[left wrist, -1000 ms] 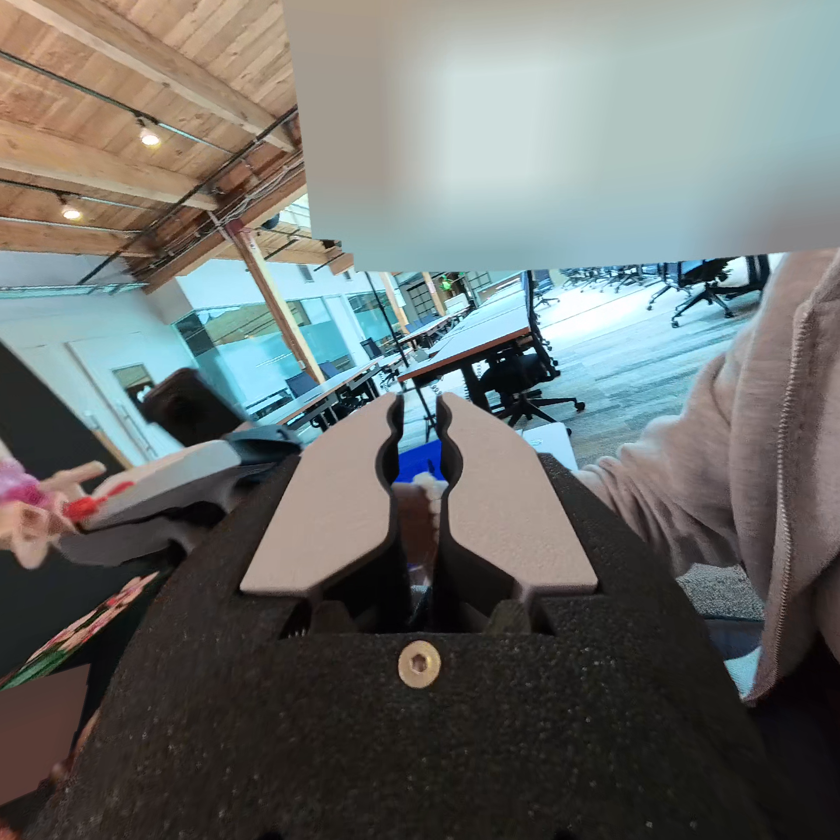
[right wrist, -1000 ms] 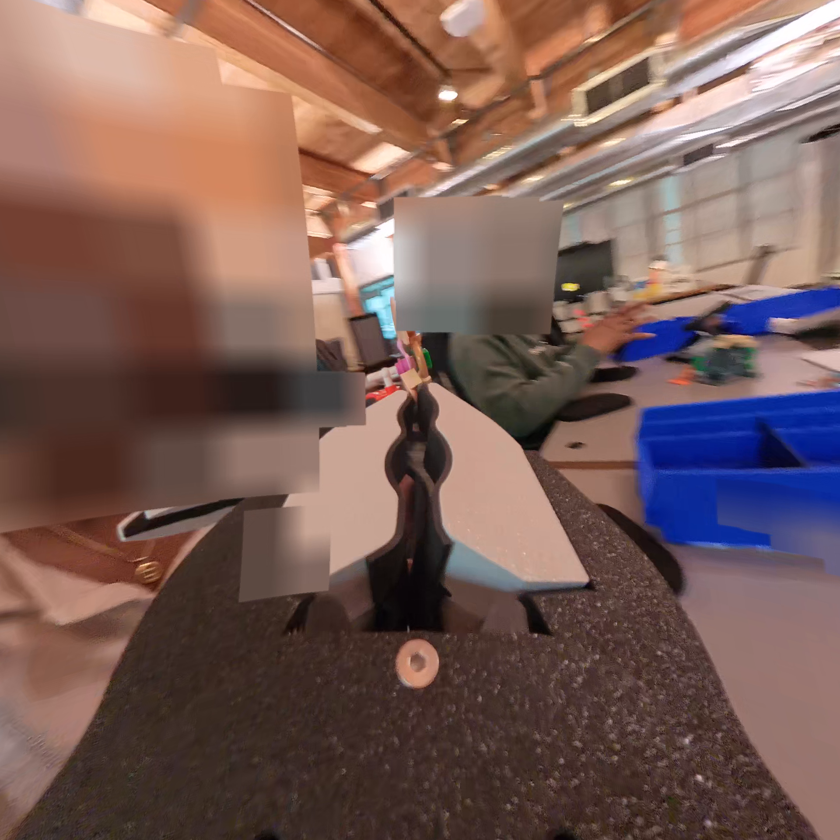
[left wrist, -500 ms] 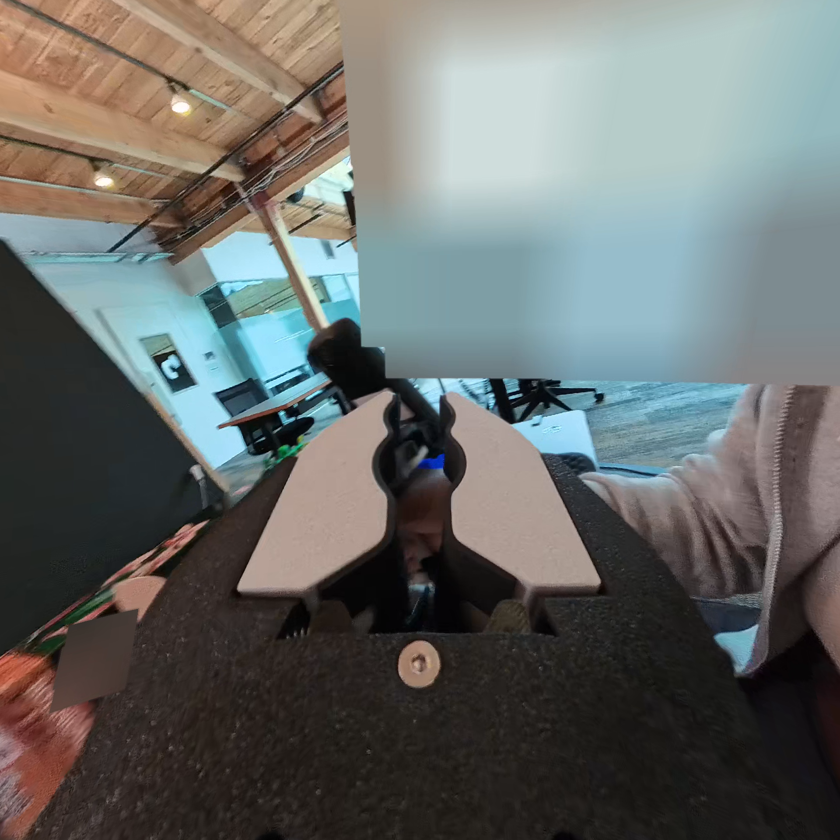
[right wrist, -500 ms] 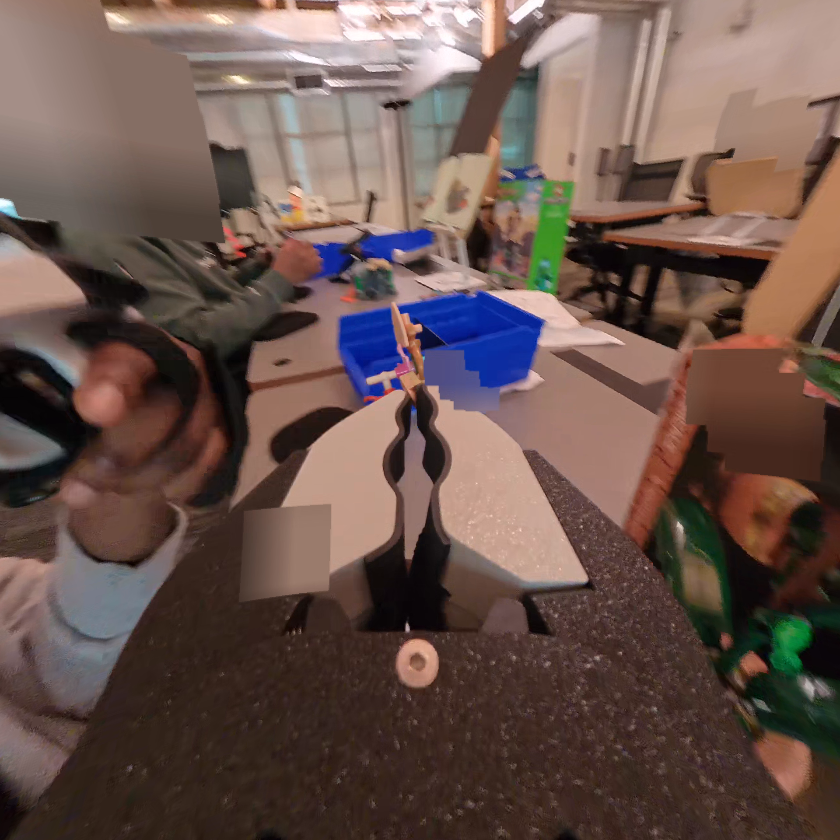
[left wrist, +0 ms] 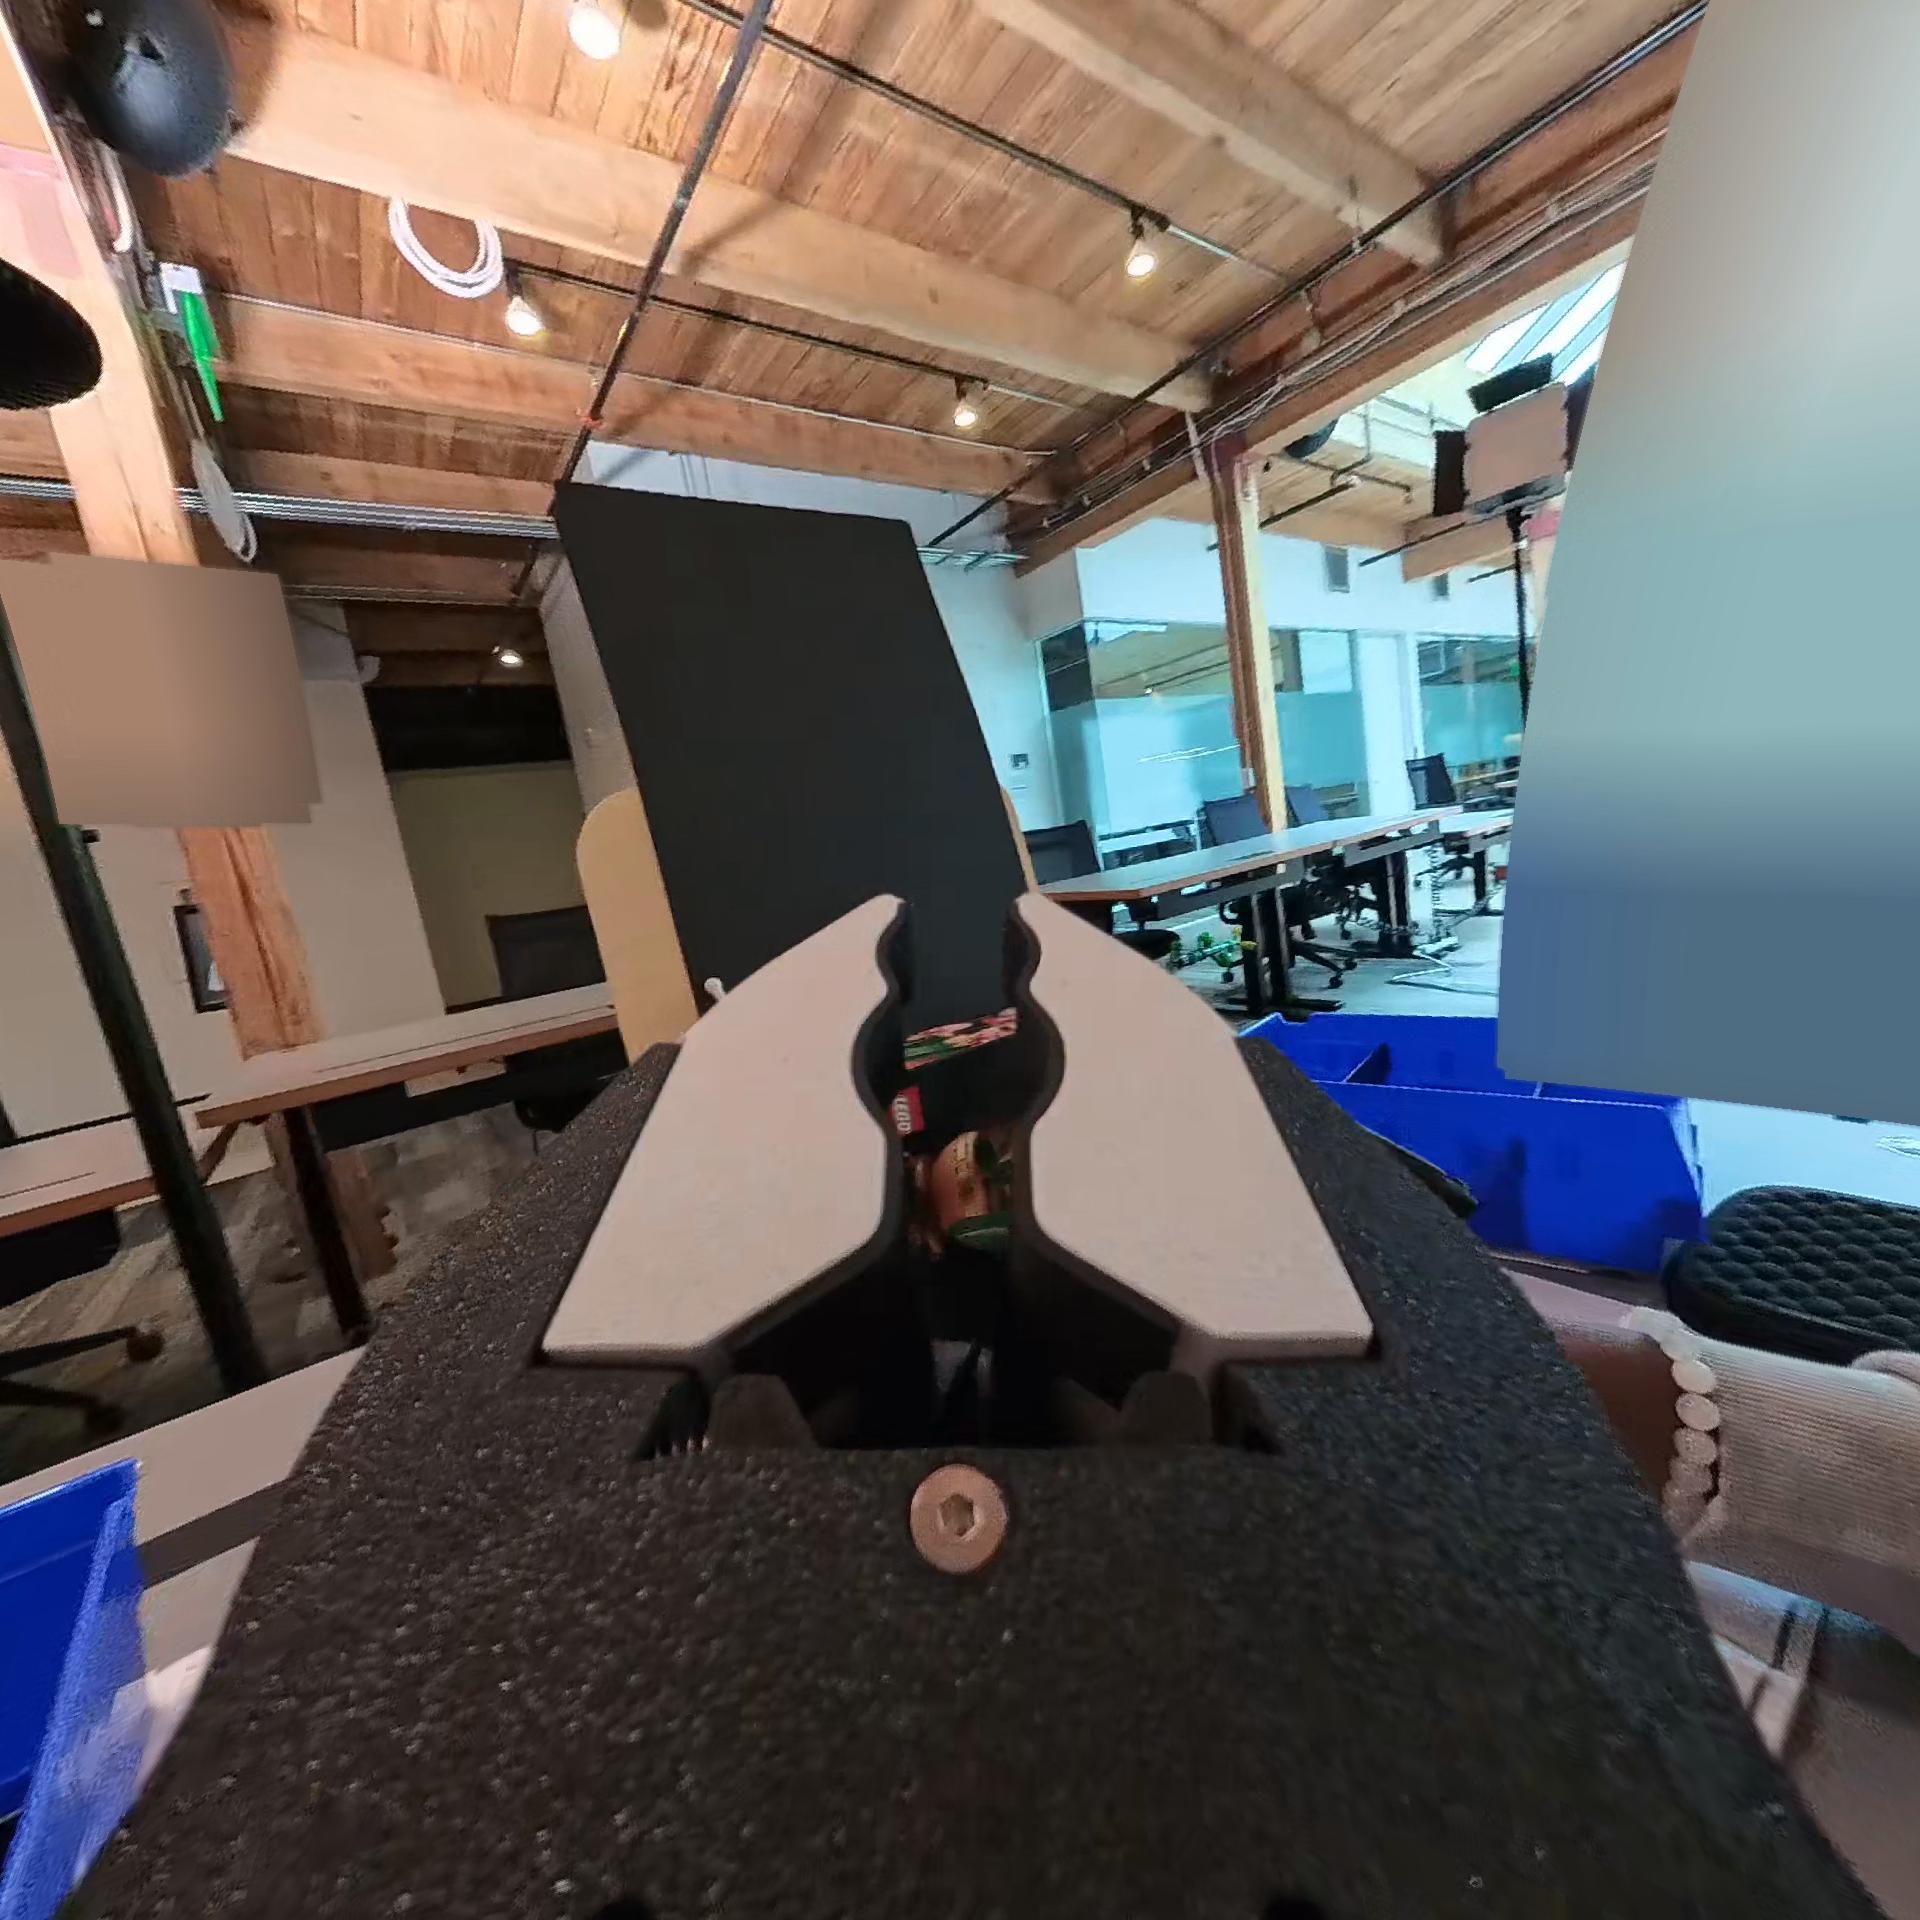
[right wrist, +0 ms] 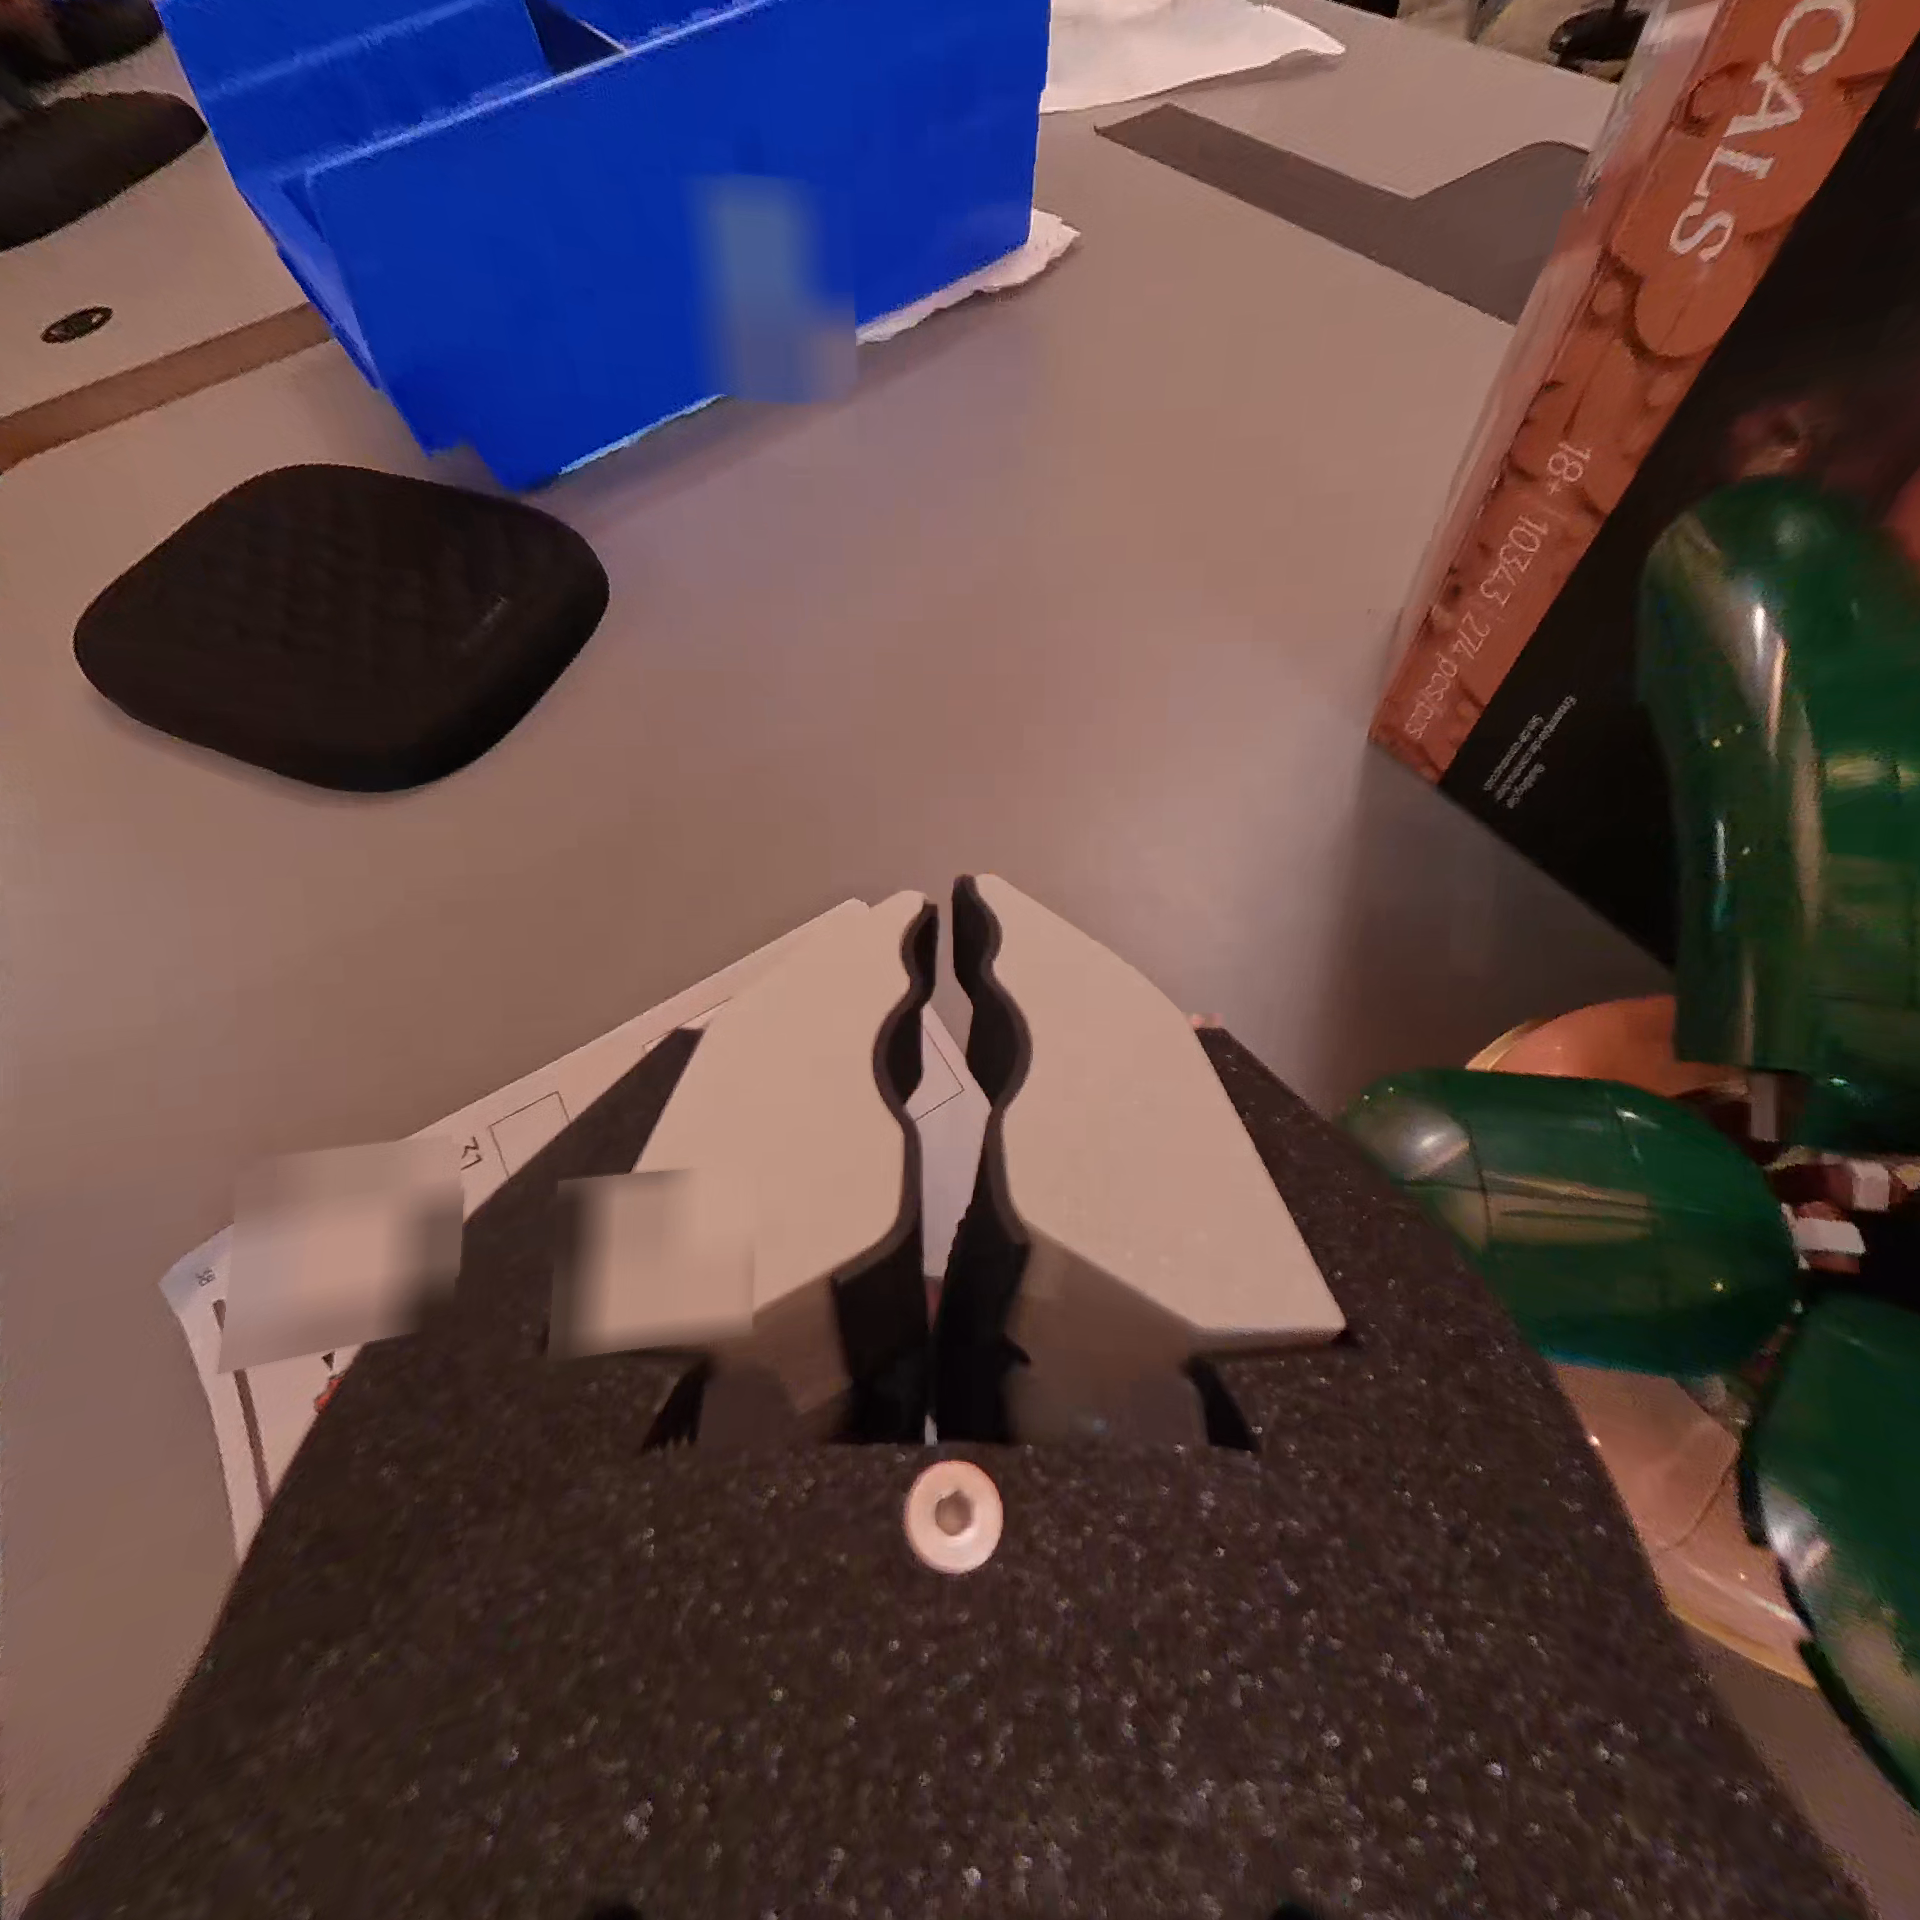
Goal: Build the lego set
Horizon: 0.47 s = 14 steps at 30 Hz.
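My left gripper [left wrist: 958, 925] is open by a narrow gap and holds nothing. Through the gap I see the tall black set box [left wrist: 790, 748] and a bit of the brown and green model [left wrist: 966, 1195]. My right gripper [right wrist: 941, 914] is shut to a thin slit with nothing showing at its tips. It hovers low over the grey table [right wrist: 987, 675]. The built plant model, with glossy green leaves [right wrist: 1558, 1216] on a pinkish base [right wrist: 1683, 1496], stands just to its right. The set box [right wrist: 1662, 416] stands behind the model. An instruction sheet [right wrist: 582, 1081] lies under the right gripper.
A blue bin [right wrist: 623, 208] stands at the back of the table with a black pad [right wrist: 343, 623] in front of it. In the left wrist view there are blue bins at right [left wrist: 1507, 1153] and lower left [left wrist: 62, 1662], a black pole [left wrist: 125, 1039] and a person's sleeve [left wrist: 1818, 1475]. The grippers' ends are close to 25 centimetres from one another.
The right gripper has tipped down from the room to the table, and the small tan and pink piece at its tips is gone. The left gripper has swung to face the black box.
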Available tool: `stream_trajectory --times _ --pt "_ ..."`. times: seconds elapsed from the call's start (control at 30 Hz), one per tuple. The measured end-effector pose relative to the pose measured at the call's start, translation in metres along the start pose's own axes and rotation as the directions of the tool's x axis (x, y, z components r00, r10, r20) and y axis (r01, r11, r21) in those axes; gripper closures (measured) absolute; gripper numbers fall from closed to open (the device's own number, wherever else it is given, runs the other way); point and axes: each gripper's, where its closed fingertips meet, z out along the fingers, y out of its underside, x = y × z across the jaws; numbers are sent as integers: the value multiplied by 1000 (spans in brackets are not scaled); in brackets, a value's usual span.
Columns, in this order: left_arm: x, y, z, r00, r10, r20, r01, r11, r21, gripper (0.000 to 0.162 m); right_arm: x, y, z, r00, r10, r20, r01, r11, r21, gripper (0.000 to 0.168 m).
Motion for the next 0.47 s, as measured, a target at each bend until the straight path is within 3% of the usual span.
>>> stream_trajectory --times 0.13,0.23,0.33,0.47 --pt "-2 6 3 1000 22 11 -22 999 -26 145 -3 -30 -31 998 -48 -31 52 987 151 153" --pt "-13 11 7 994 48 102 -44 998 -43 139 -5 -82 -94 987 -68 -144 131 863 489 134" --pt "-19 22 15 986 40 160 -25 995 -96 110 -7 -107 -163 969 -45 -242 207 684 700 129" --pt "-15 41 29 987 14 162 14 985 -170 69 3 -86 -189 948 -44 -316 242 747 619 121"
